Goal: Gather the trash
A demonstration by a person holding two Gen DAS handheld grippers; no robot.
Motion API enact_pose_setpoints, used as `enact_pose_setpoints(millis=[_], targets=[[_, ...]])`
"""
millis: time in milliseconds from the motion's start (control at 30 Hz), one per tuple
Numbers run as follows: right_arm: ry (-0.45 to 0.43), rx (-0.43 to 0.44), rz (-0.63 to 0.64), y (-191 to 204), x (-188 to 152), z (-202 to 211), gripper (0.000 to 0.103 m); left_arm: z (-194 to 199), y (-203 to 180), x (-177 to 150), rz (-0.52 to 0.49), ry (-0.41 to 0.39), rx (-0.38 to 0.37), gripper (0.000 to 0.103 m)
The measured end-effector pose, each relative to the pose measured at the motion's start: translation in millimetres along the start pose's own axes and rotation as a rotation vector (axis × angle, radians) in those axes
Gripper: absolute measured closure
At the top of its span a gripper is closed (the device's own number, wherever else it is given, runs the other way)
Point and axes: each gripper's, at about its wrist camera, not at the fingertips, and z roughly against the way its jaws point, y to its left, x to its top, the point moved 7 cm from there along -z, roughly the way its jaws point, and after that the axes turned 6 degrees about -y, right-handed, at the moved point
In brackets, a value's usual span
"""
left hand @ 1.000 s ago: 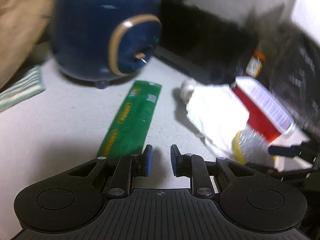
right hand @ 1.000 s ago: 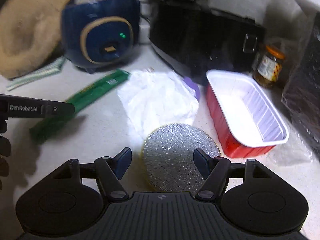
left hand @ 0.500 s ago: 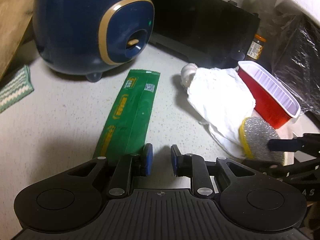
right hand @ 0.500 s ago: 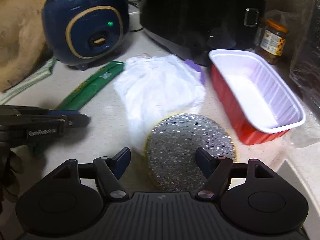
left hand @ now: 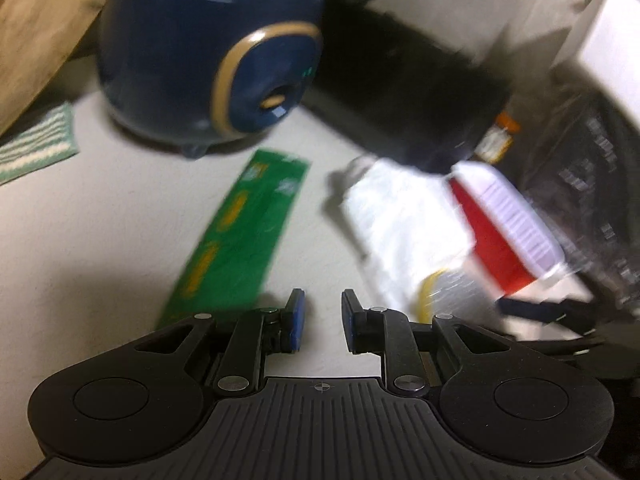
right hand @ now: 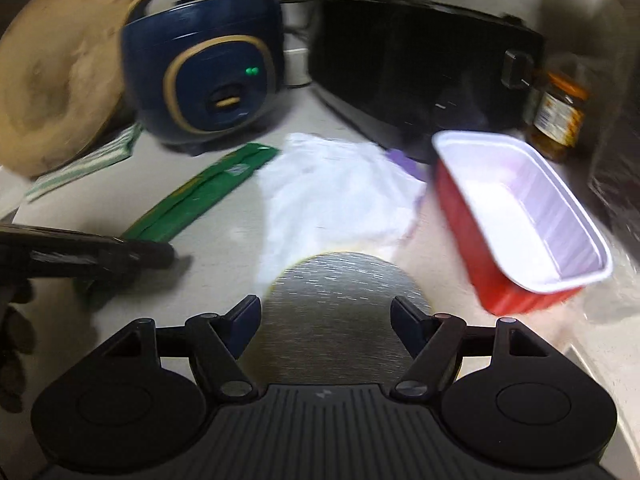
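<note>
Fingers of the left gripper (left hand: 322, 320) are held slightly apart with nothing between them, just beside the near end of the green wrapper (left hand: 240, 236) lying flat on the bench (left hand: 80, 220), while those of the right gripper (right hand: 325, 318) are spread wide on either side of a round silver disc (right hand: 340, 292), contact being unclear. Beyond the disc a crumpled white paper (right hand: 340, 196) is seen between the wrapper and an empty red tray (right hand: 516, 216). Behind these, room is closed off by a blue cooker (right hand: 204, 76), a black appliance (right hand: 420, 68) and a jar (right hand: 558, 116).
</note>
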Motion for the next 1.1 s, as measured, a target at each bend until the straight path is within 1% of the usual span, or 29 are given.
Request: enact_pose_setpoints(millis=[67,133,233,300,333,367,400,467,500,567,600,633,667,767,833,967,1033,1100], targets=[[-0.007,-0.018,-0.041,-12,0,0,0.030,-2,-11,4,0.021,0.007,-0.065,0.080],[-0.020,-0.031,-0.072,-23,-1,2,0.030,-8,-22,3,0.022,0.029,-0.103,0.080],[-0.028,-0.040,-0.099,-34,-2,3,0.030,-20,-38,-2,0.000,0.067,-0.122,0.080],[-0.011,-0.035,-0.118,-40,-5,0,0.032,-25,-45,-6,-0.007,0.086,-0.129,0.080],[-0.002,-0.030,-0.131,-42,-7,-3,0.036,-26,-47,-8,-0.011,0.091,-0.131,0.080],[0.007,-0.021,-0.144,-44,-8,-4,0.042,-26,-48,-9,-0.016,0.088,-0.129,0.080],[0.015,-0.006,-0.158,-44,-10,-6,0.044,-25,-48,-8,-0.020,0.078,-0.123,0.080],[0.020,0.016,-0.172,-42,-11,-6,0.045,-19,-42,-3,-0.028,0.035,-0.091,0.080],[0.020,0.022,-0.166,-40,-11,-7,0.045,-14,-38,0,-0.034,0.005,-0.063,0.080],[0.022,0.040,-0.156,-32,-11,-8,0.045,-8,-28,8,-0.069,-0.058,0.022,0.080],[0.025,0.048,-0.149,-28,-11,-8,0.045,-7,-22,10,-0.086,-0.068,0.057,0.080],[0.026,0.054,-0.139,-24,-11,-8,0.045,-7,-15,10,-0.094,-0.060,0.085,0.080],[0.027,0.056,-0.126,-20,-11,-9,0.045,-8,-10,9,-0.091,-0.045,0.096,0.080],[0.037,0.062,-0.100,-7,-11,-10,0.045,-12,5,1,-0.096,0.016,0.115,0.080],[0.047,0.053,-0.077,2,-9,-11,0.045,-11,11,-4,-0.118,0.036,0.121,0.080],[0.065,0.022,-0.041,17,-5,-12,0.045,4,22,-11,-0.120,0.040,0.083,0.080],[0.067,-0.006,-0.016,24,0,-12,0.045,15,28,-14,-0.103,0.035,0.058,0.080],[0.049,-0.046,0.015,34,9,-11,0.045,31,36,-14,-0.072,0.017,0.018,0.080]])
